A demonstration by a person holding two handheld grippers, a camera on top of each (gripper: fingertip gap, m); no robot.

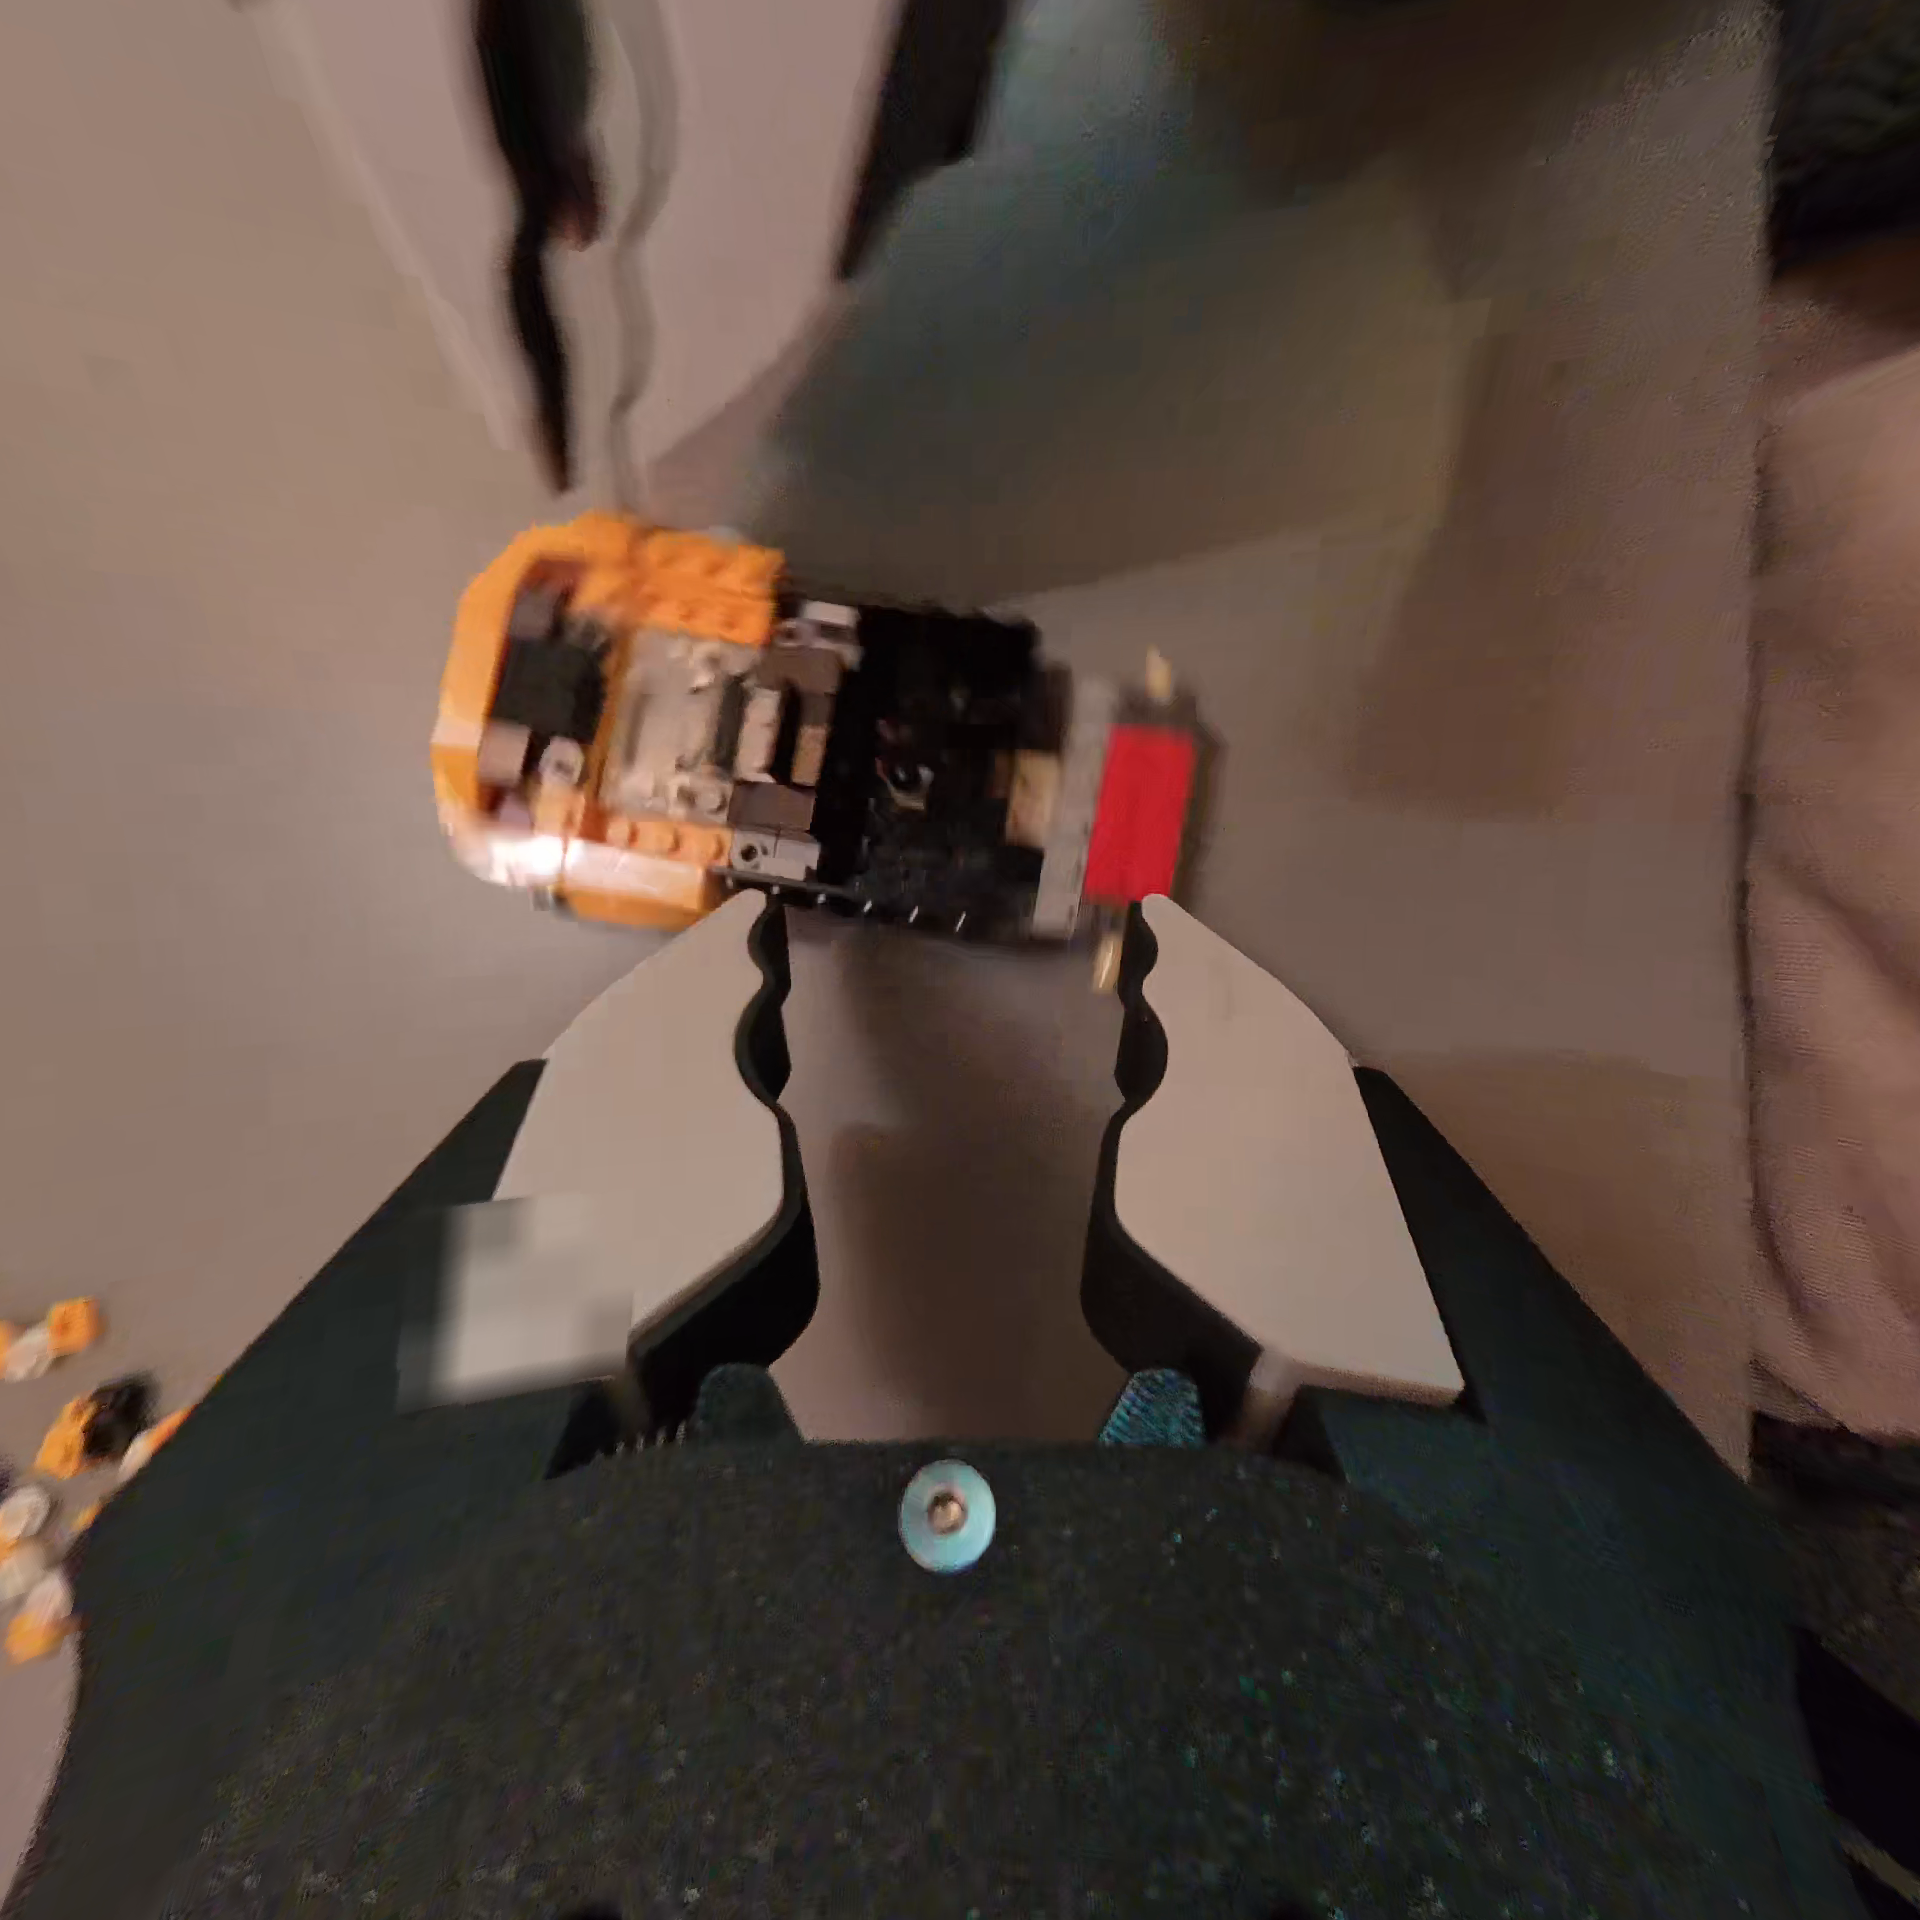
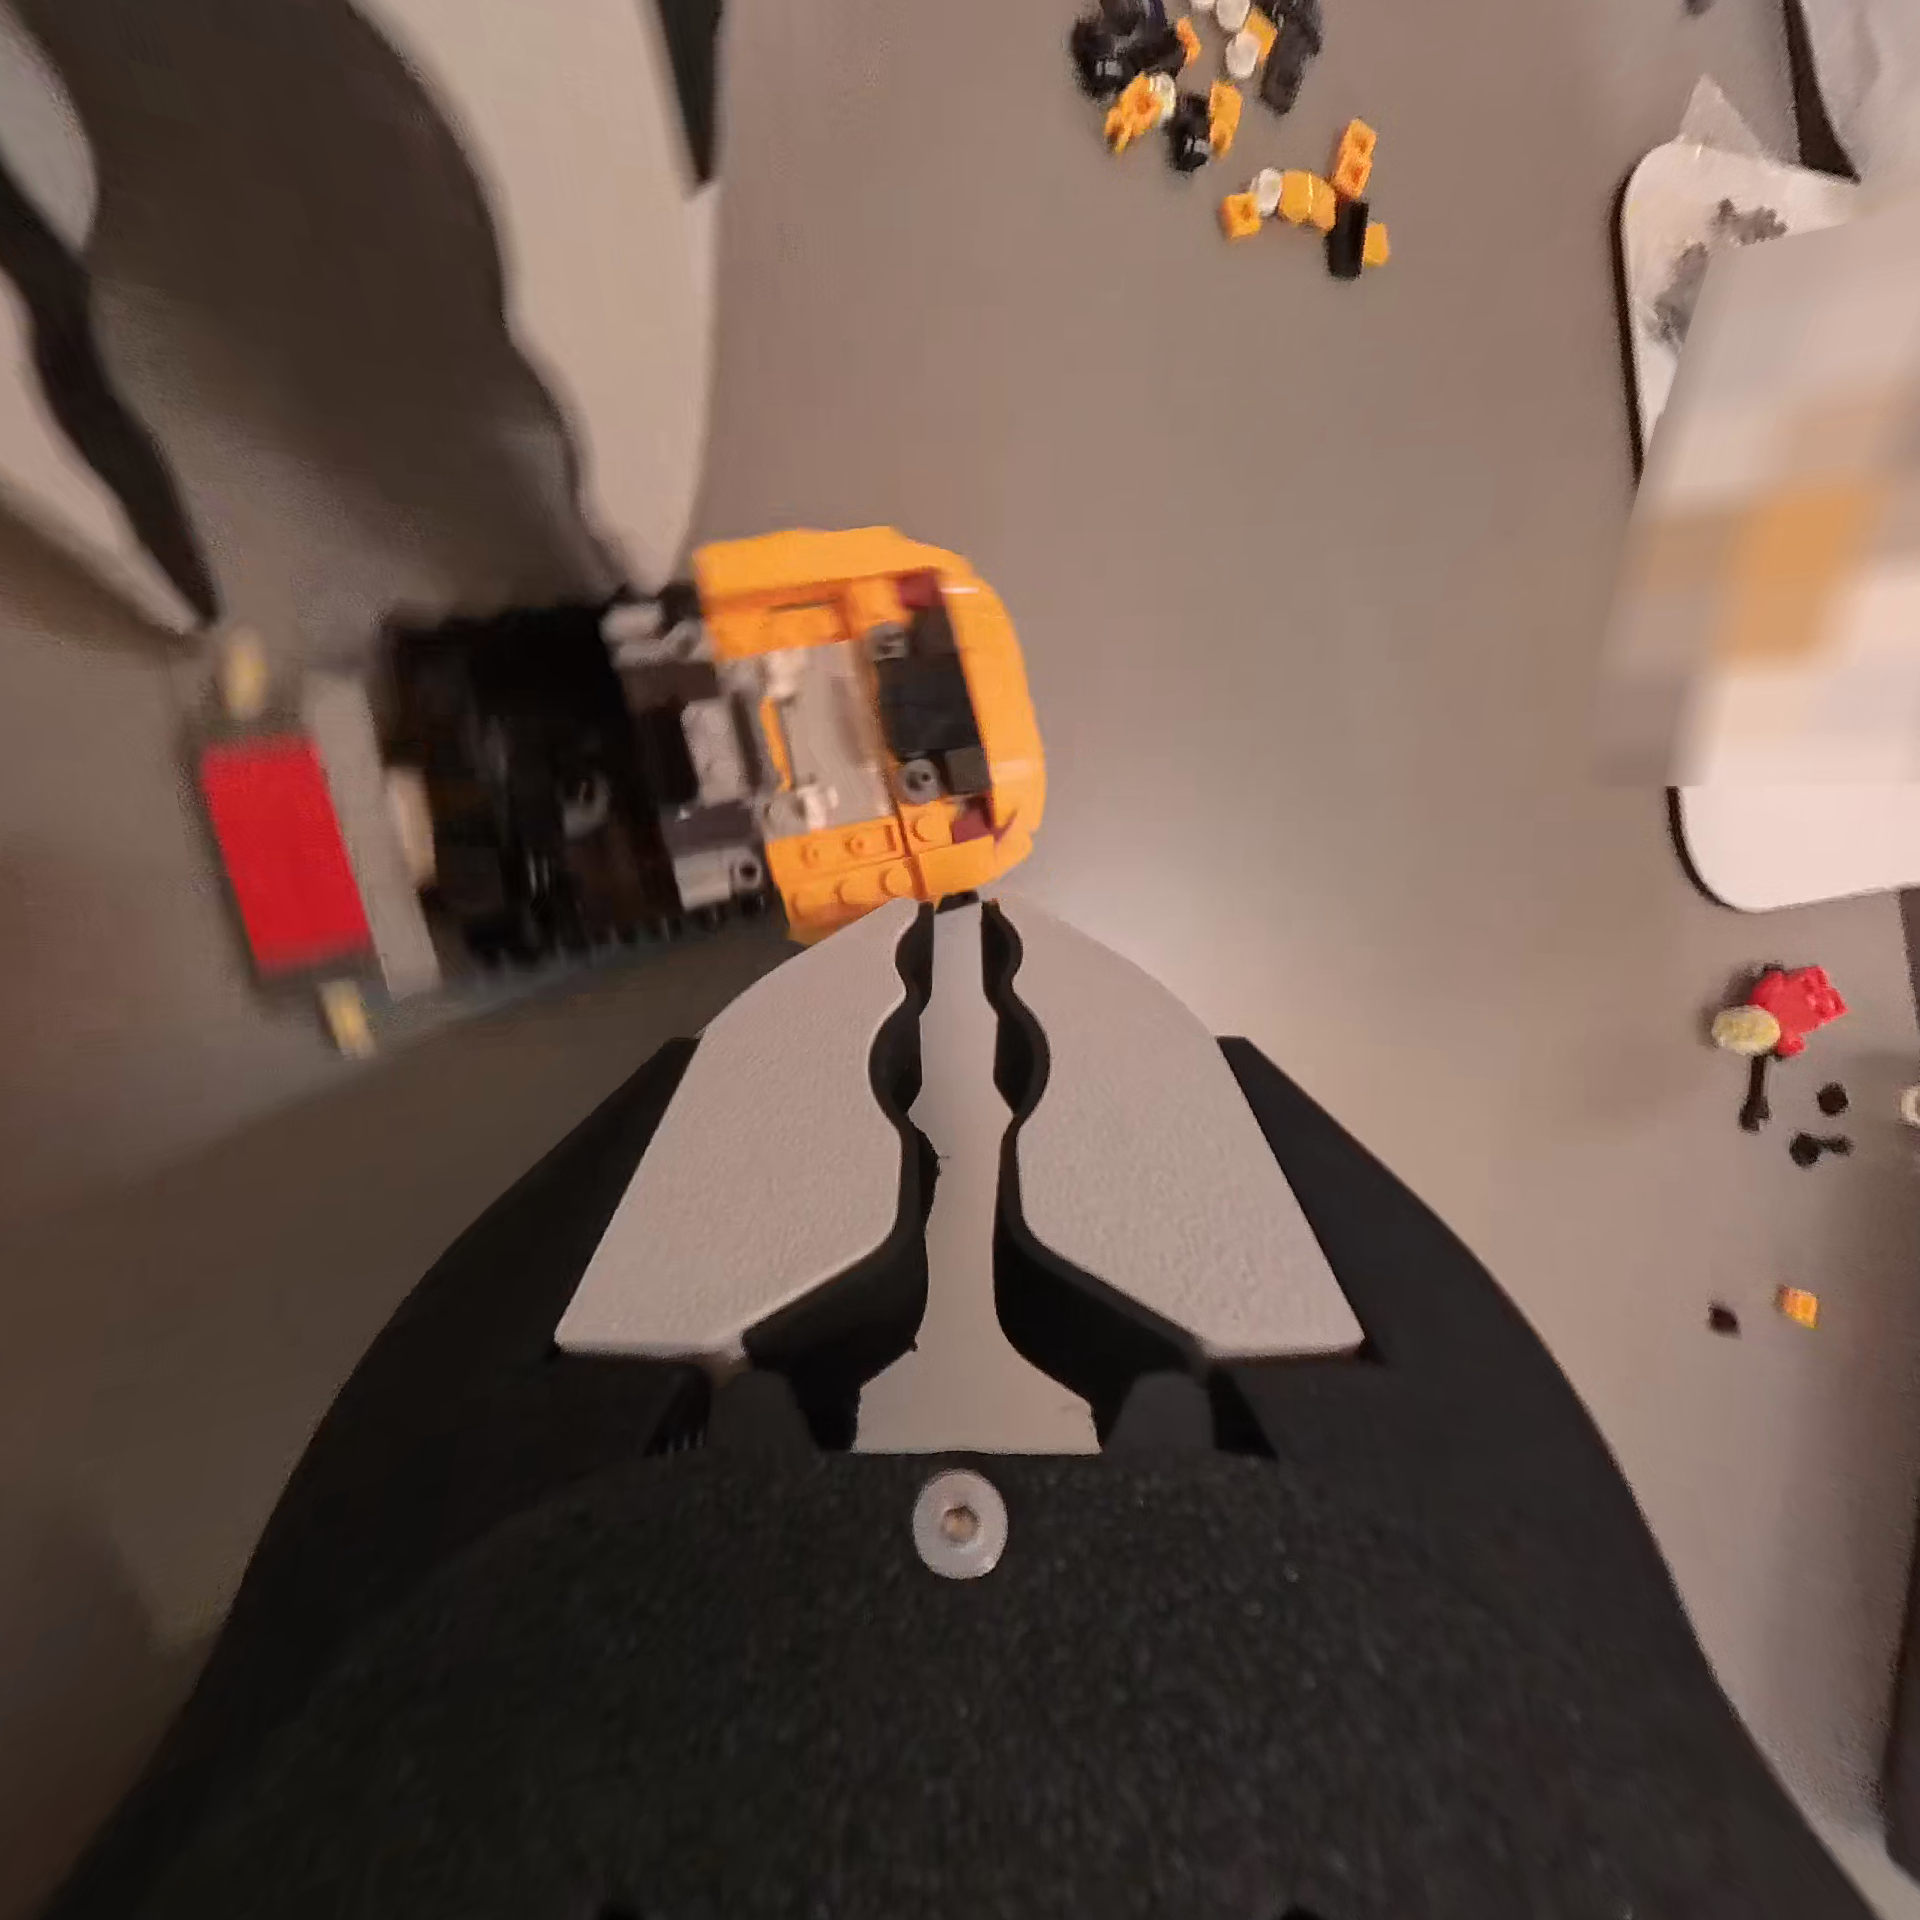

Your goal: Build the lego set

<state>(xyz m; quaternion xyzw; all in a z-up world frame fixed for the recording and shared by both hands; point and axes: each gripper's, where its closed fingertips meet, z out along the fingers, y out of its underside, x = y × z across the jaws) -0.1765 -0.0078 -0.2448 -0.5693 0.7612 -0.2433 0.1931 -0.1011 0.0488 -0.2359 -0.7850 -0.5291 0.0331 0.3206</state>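
The lego model point(image 1: 810, 748) lies on the grey table, with an orange cab, a black middle and a red rear plate. It also shows in the right wrist view point(image 2: 727, 748). My left gripper point(image 1: 951, 909) is open wide, its tips at the model's near edge on either side of the black middle. My right gripper point(image 2: 958, 906) is nearly shut on a small black piece point(image 2: 961, 897) held against the near edge of the orange cab. The right gripper shows blurred beyond the cab in the left wrist view point(image 1: 582, 478). Both views are motion-blurred.
Loose orange, black and white bricks point(image 2: 1247, 135) lie far from the model and show in the left wrist view point(image 1: 62, 1455). A white sheet point(image 2: 1766, 852) lies at the right. A red piece point(image 2: 1797, 1003) and small black bits point(image 2: 1818, 1143) lie below it. The table edge point(image 1: 1756, 727) runs down the right.
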